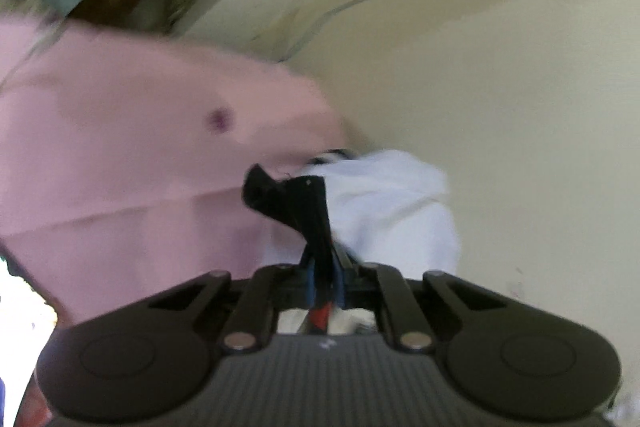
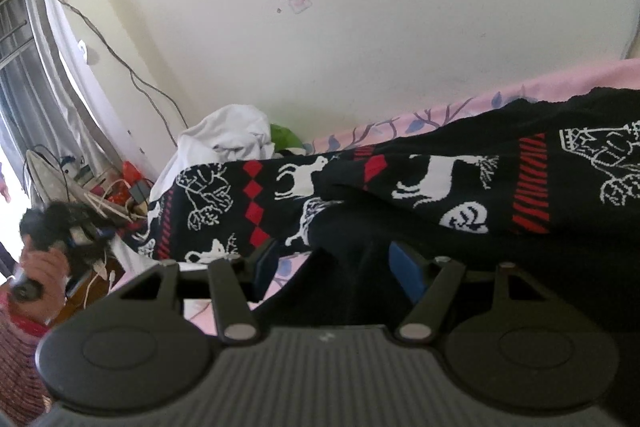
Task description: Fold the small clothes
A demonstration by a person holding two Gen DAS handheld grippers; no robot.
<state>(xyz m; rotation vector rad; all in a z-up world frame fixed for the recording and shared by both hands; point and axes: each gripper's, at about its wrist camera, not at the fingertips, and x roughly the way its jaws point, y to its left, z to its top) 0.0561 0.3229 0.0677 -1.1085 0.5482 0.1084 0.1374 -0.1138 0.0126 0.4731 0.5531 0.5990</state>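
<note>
The right gripper [image 2: 332,267], jaws spread, straddles a fold of the black patterned sweater [image 2: 400,187], which spans the frame's centre over a pink floral bedsheet [image 2: 440,113]. The blurred left-wrist view alone shows the left gripper [image 1: 316,223] pinched shut on black fabric [image 1: 288,195], beside a white garment [image 1: 392,199]. No writing is legible.

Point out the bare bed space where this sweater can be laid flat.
The black patterned sweater covers most of the pink sheet. Bare strips remain along the wall behind it and beside the right gripper. The left end is crowded by a white garment and cables.
</note>
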